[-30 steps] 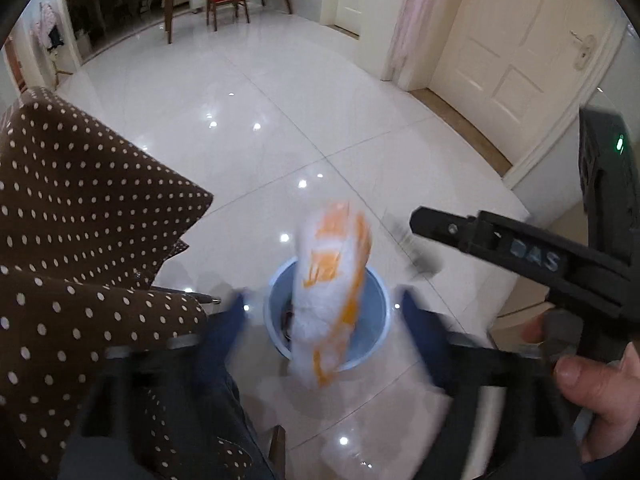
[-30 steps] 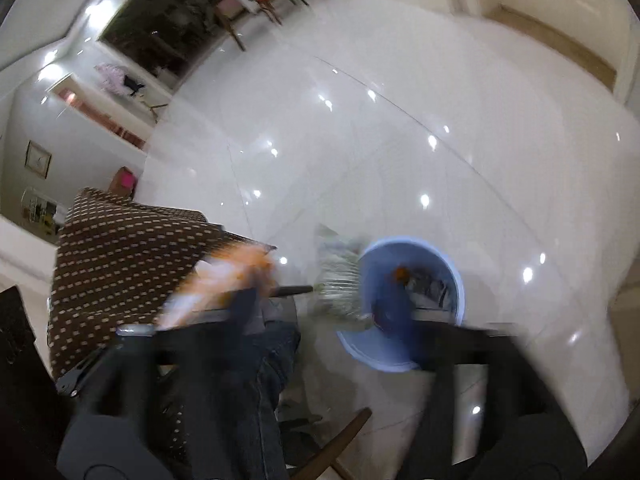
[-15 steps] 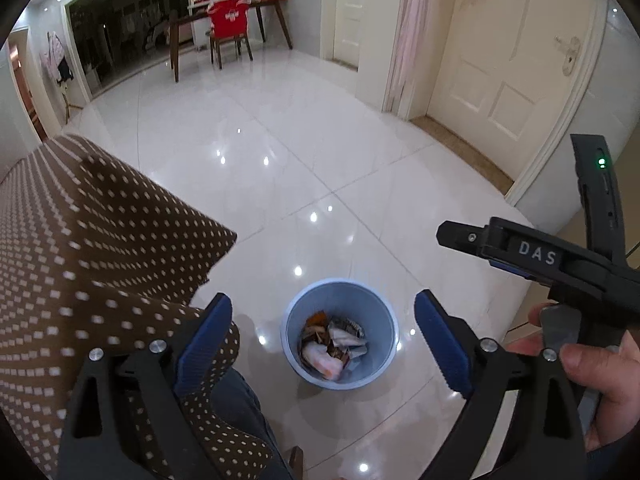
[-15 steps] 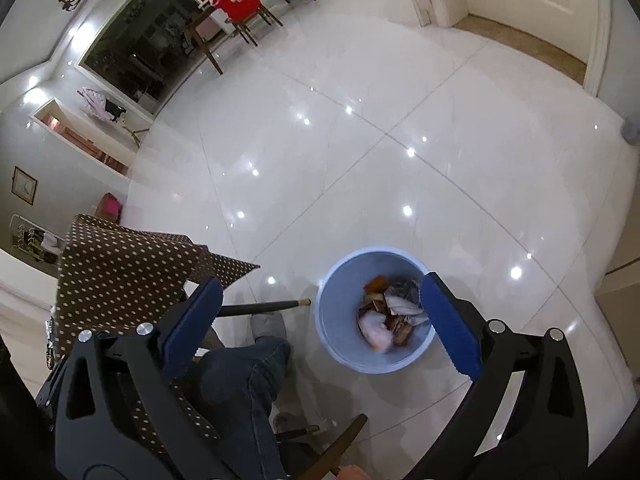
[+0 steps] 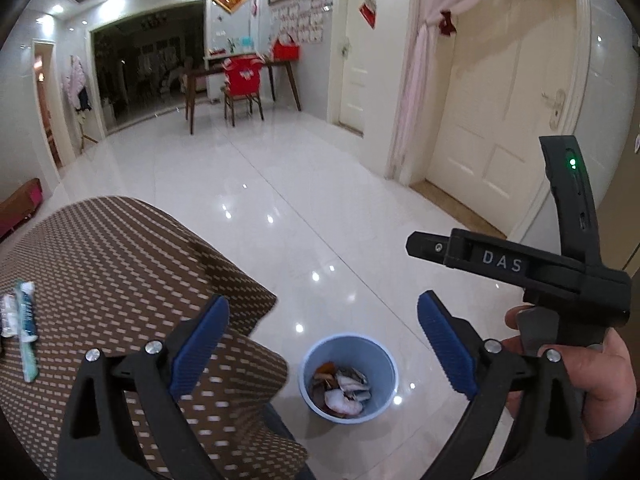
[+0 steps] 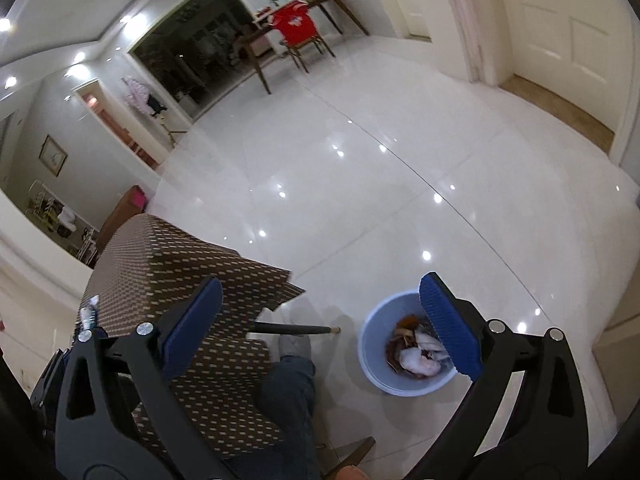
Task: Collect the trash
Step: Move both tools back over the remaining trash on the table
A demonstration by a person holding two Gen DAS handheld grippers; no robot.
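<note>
Glossy tiled floor (image 5: 320,208), matt plastic bin (image 5: 348,344), dotted cloth (image 5: 120,264).

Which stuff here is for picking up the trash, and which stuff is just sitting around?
For the job:
blue bin on the floor, with trash inside
wrappers on the dotted tablecloth
left gripper and right gripper, both open and holding nothing

Just sitting around:
red chair
wooden table
white door

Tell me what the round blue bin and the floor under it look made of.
Round light-blue bin: likely plastic, with smooth matte walls of even colour. White floor: probably polished tile, glossy, with mirrored ceiling lights and thin joint lines.
</note>
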